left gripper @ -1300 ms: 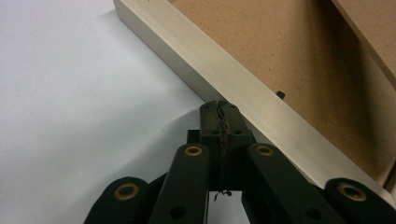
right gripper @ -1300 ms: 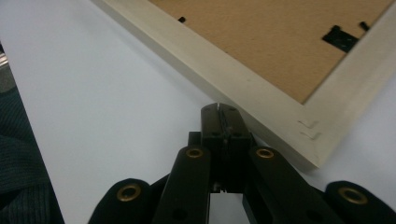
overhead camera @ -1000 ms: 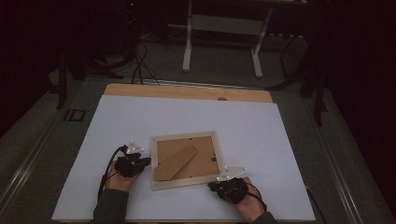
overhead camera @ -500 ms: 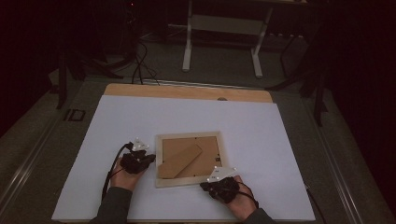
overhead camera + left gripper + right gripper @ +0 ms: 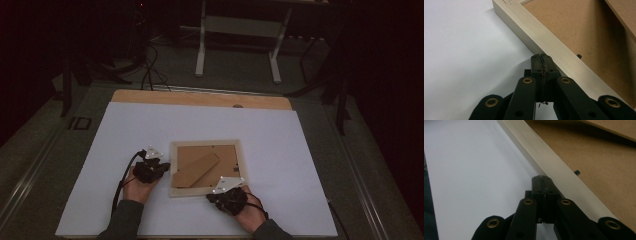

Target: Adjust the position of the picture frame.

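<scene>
Picture frame (image 5: 206,167): pale wooden frame lying face down near the front middle of the table, brown backing board up. Against the view a second ago it has slid slightly to the right and squared up to the table edge.
Easel stand (image 5: 196,170): brown fibreboard strut lying diagonally across the backing board, apparently folded flat.
Retaining tab (image 5: 579,56): small dark clip at the inner edge of the frame's rail; it seems to hold the backing in.
Left gripper (image 5: 161,165): jaws pressed together, pinching nothing; in the left gripper view its tip (image 5: 542,59) touches the outer face of the frame's left rail. It has moved rightward with the frame.
Right gripper (image 5: 226,186): jaws likewise closed and empty; in the right gripper view its tip (image 5: 542,181) meets the frame's near rail by the right corner. It has shifted leftward.
White sheet (image 5: 120,130): covers the table top under the frame.
Interpretation: closed tips serve as pushers; the frame is being nudged into position, probably before work on its back begins.
</scene>
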`<state>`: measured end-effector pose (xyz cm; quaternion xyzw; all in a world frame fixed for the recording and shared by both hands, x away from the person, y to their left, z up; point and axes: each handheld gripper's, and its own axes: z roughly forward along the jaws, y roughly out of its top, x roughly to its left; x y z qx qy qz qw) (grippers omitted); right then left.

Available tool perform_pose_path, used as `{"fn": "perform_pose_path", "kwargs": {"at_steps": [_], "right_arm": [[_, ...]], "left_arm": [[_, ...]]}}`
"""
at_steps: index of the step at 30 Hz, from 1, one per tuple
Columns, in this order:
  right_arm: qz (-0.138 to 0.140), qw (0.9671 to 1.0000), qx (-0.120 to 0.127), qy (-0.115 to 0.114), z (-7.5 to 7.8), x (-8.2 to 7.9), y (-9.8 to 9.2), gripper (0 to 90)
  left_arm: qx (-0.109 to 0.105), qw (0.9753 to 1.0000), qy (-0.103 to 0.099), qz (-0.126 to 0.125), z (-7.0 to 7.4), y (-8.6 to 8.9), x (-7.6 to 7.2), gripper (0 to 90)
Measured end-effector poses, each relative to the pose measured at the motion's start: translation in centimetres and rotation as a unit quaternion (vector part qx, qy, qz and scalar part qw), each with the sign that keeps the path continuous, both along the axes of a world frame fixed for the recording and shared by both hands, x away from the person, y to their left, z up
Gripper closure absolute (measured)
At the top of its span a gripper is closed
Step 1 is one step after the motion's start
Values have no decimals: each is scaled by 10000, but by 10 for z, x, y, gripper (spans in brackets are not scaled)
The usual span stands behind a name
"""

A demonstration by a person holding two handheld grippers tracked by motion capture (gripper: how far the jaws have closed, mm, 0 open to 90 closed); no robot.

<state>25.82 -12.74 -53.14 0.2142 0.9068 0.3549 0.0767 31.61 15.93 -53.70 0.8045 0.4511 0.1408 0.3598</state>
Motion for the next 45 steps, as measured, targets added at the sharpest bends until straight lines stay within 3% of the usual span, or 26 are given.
{"fn": "perform_pose_path", "kwargs": {"at_steps": [7,22,28,36,45], "right_arm": [[-8,9998,194,-47,8,9,7,900],[-43,9997,238,-33,2,19,21,900],[-85,9996,271,-42,2,24,23,900],[-170,9995,277,-56,1,28,25,900],[-272,9992,279,-75,1,36,25,900]], "left_arm": [[72,10000,-22,-14,1,-1,-1,895],[172,9998,48,-46,3,0,-8,880],[285,9993,87,-208,5,0,-18,886],[120,9996,167,-207,4,1,-18,898],[-9,9998,124,-142,2,2,-12,900]]}}
